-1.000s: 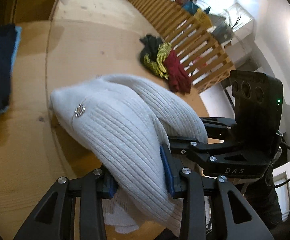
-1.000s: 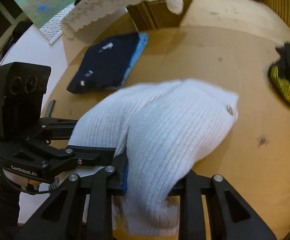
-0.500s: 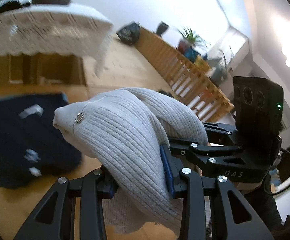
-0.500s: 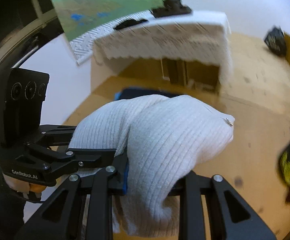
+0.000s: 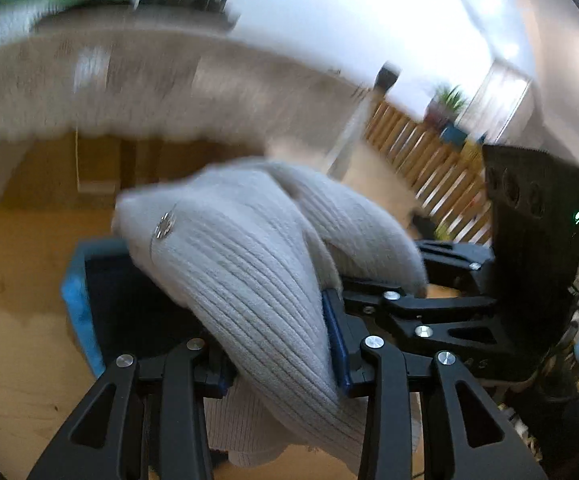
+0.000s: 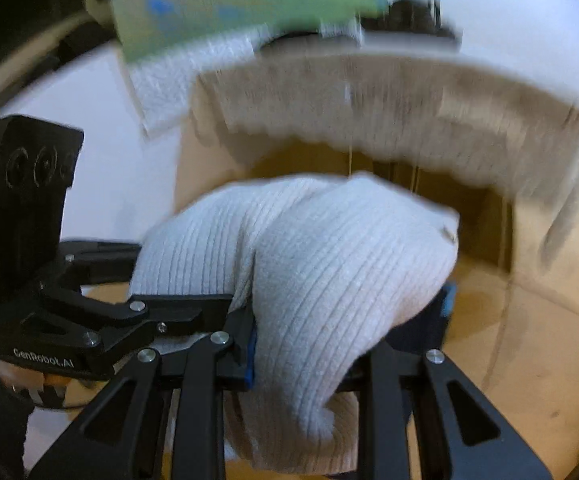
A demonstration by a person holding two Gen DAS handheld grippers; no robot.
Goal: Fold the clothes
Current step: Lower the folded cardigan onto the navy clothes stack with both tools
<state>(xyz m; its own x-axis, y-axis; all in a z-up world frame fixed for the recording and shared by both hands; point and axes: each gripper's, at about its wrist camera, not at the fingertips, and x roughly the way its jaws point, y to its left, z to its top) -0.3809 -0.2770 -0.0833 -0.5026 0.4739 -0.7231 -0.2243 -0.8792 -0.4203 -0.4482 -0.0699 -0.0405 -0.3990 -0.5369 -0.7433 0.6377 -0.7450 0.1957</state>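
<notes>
A folded white ribbed sweater [image 5: 249,280] is clamped in both hand-held grippers and is held up off the wooden floor [image 5: 13,360]. In the left wrist view, the left hand-held gripper [image 5: 281,364] is seen closed on one bunched edge of the sweater, with the knit pressed between its blue-padded fingers [image 5: 335,336]. A small metal button [image 5: 164,225] is shown near the sweater's far end. The right hand-held gripper [image 5: 377,284] is seen just beside it on the right, pinched on the neighbouring fold.

In the right wrist view, the right hand-held gripper [image 6: 301,360] is closed on the sweater [image 6: 329,272], and the left hand-held gripper [image 6: 225,304] is gripped on the fold to its left.

Below the sweater, a dark blue folded garment [image 5: 129,312] lying on a lighter blue one [image 5: 75,300] is partly covered from view. Behind, a table draped with a white lace cloth [image 6: 389,108] is seen blurred, and wooden railings [image 5: 421,156] are shown at the right.
</notes>
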